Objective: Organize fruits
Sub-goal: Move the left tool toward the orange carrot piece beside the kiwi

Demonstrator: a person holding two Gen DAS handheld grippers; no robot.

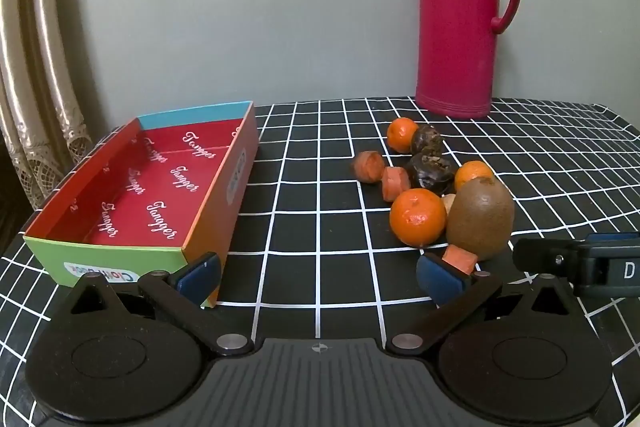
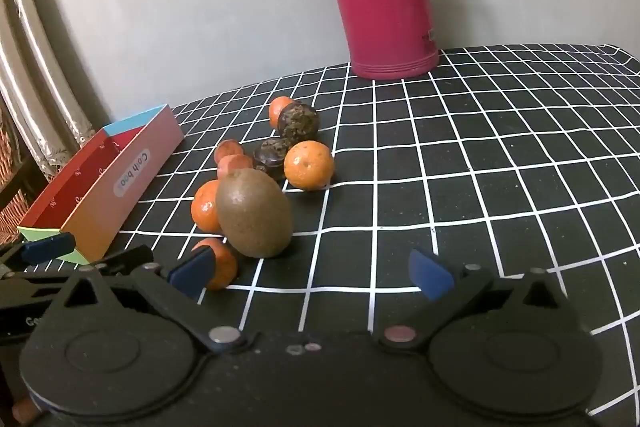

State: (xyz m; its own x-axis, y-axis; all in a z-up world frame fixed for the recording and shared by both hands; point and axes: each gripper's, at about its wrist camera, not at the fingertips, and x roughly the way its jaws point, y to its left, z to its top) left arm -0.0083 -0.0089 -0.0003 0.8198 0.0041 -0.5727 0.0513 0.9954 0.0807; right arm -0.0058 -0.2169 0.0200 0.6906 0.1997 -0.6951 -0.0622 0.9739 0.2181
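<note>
You are holding both grippers low over the checked tablecloth (image 1: 320, 211), and each one is standing with its jaws spread wide and nothing between them. The left gripper (image 1: 320, 277) is pointing between the box (image 1: 240, 183) and the fruit pile; the right gripper (image 2: 312, 273) is facing bare cloth just right of the kiwi (image 2: 254, 213).

The fruits are still lying in one tight heap on the cloth, well apart from the box, which is holding nothing. The kiwi is leaning against a mandarin (image 1: 418, 217), and a carrot piece (image 1: 460, 259) is sitting just beside your left gripper's right finger.

I think the risk is in the crowding: if you are closing on the kiwi, a finger may be pushing the round mandarins, and they may be rolling away toward the thermos (image 1: 456, 15) or off the table. The smooth kiwi may also be slipping from the pads.
</note>
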